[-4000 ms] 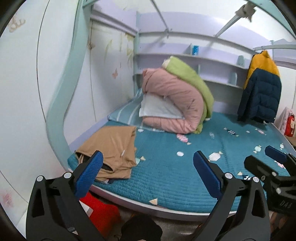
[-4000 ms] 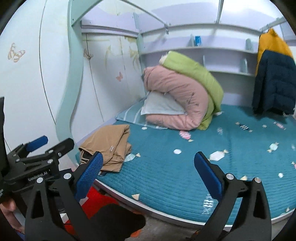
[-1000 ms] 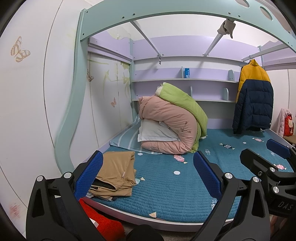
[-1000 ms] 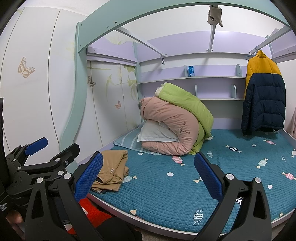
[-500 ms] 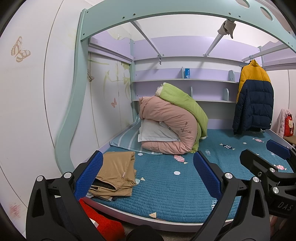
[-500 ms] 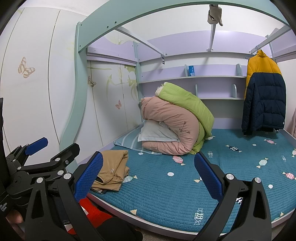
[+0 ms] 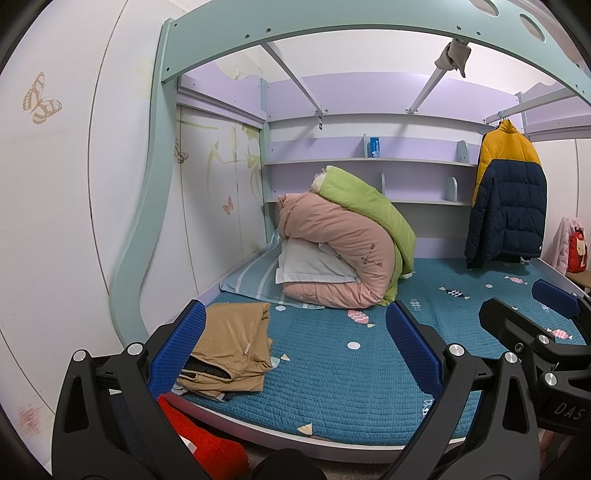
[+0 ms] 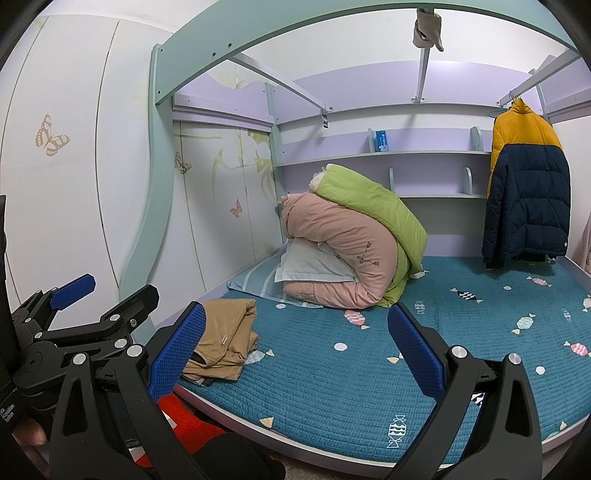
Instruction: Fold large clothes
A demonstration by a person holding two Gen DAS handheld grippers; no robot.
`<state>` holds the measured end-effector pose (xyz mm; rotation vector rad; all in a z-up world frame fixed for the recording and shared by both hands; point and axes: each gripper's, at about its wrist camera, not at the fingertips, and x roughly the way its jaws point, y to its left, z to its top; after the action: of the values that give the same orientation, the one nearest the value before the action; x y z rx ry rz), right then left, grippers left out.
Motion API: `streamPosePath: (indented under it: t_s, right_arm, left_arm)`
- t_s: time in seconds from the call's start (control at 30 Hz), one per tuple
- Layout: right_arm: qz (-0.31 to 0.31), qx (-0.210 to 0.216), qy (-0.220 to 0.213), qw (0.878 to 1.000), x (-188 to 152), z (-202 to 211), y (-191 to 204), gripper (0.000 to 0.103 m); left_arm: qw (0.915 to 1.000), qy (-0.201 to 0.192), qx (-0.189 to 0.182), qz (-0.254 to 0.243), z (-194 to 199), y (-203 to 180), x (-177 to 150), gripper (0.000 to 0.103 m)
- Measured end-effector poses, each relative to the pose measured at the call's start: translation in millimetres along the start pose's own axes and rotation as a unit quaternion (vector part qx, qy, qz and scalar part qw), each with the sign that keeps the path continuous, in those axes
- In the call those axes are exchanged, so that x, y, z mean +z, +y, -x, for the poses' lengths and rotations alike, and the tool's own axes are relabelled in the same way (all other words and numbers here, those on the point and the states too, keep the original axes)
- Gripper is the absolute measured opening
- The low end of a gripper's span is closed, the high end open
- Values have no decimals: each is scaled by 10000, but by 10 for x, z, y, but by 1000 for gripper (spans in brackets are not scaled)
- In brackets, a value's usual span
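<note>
Two hand-held grippers face a bed [image 7: 332, 387] covered with a teal quilted spread printed with small candies, set under a pale green and lilac frame [image 7: 295, 33] with shelves [image 7: 369, 160] along the back wall. Largest on the bed is a rolled pink duvet [image 7: 343, 254] at the head end near the back left corner, with a green quilt [image 7: 365, 203] draped over it and a white pillow [image 7: 310, 267] tucked under its left side, all resting on a striped blue pillow [image 7: 247, 284]. A yellow and navy puffer jacket [image 7: 508, 192] hangs from a rail at the back right corner of the bed. The tan garment [image 7: 231, 343], loosely folded with a dark lining showing at its front, lies on the front left corner of the bed, close to the edge. Below that edge sits something red [image 7: 207, 446]. The left hand-held gripper [image 7: 295, 354] is spread wide with nothing between its blue pads, held off the bed in front of the front edge. The right hand-held gripper [image 8: 295, 354] is likewise spread wide and empty, just beside the left one. A small blue box [image 7: 373, 147] stands on the upper shelf.
</note>
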<state>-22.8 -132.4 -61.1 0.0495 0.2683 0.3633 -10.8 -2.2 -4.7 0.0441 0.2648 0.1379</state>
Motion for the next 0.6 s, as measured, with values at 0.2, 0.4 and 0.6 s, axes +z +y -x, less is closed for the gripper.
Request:
streamPosePath:
  t_s: [0.2,0.4,0.6]
  right_arm:
    - [-16,10,5,10000,-3,-6,4,95]
    - [-21,6,10,10000,-9,-6,15,95]
    - [-41,12,20,10000,-16,-13,27,95]
  left_arm:
    - [10000,-1,40,4,30,-27,14,98]
    - [10000,-10,55,6,40,-32,16,98]
    - [10000,-20,90,32,39,-53,19,98]
